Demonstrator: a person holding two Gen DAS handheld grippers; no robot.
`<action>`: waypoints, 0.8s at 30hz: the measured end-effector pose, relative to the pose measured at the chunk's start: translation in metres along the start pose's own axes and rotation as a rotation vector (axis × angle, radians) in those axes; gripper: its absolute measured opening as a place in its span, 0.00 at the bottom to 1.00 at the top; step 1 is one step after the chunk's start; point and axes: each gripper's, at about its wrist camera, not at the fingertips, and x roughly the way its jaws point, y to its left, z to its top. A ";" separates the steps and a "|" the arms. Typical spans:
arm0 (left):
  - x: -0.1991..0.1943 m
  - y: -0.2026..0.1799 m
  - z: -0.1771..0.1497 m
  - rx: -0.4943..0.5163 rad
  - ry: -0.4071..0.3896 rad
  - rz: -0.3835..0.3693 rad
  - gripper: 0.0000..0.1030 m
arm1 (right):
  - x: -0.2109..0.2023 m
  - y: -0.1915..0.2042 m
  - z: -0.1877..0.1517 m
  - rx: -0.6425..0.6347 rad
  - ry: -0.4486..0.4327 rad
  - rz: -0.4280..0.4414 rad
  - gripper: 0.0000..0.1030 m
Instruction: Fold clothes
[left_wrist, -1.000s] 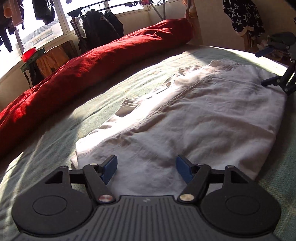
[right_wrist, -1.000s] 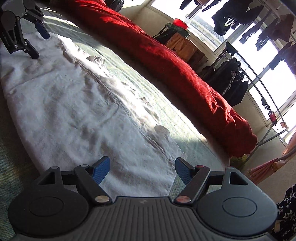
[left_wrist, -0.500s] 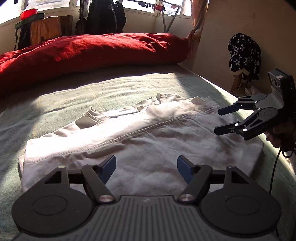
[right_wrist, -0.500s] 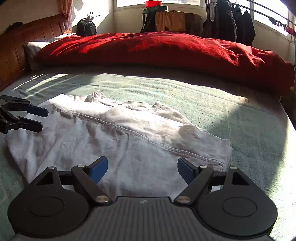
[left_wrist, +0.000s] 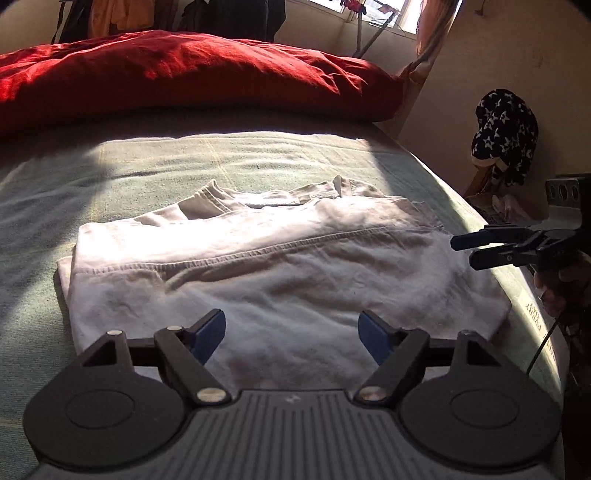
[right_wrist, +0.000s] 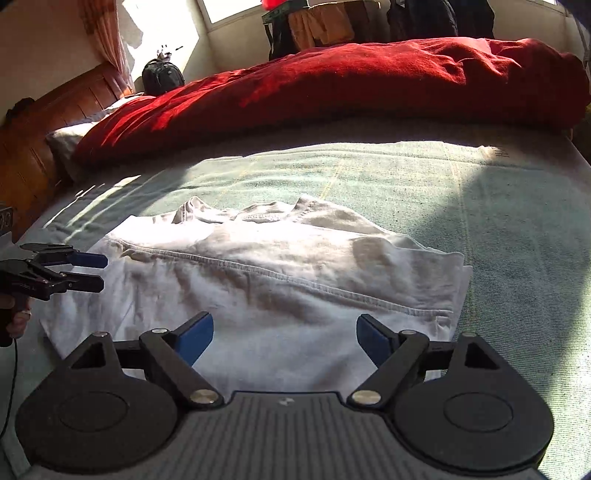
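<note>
While both claws hang over the near edge of the bed, neither has cloth in its grip. My left claw (left_wrist: 291, 332) is spreading wider, nothing between its blue pads; my right claw (right_wrist: 284, 332) is widening too, equally empty. Just beyond both lies the white garment (left_wrist: 258, 266), already folded flat on the green blanket (left_wrist: 184, 158), its long axis running side to side across my view, a stitched seam following that line. My left claw sits toward its left end, my right toward its right end, so each end has its own nearer hand. I judge the next fold brings one end over the other. Farther back, the red duvet (right_wrist: 332, 85) lies along the bed.
</note>
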 end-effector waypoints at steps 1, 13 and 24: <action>-0.003 -0.002 -0.004 -0.015 0.013 -0.017 0.78 | 0.001 0.014 -0.001 0.003 0.020 0.089 0.89; -0.060 0.061 -0.066 -0.247 0.002 -0.026 0.78 | -0.024 0.003 -0.066 0.195 0.062 0.164 0.91; -0.054 0.025 -0.068 -0.143 0.060 0.049 0.82 | -0.079 -0.030 -0.091 0.333 -0.018 0.052 0.94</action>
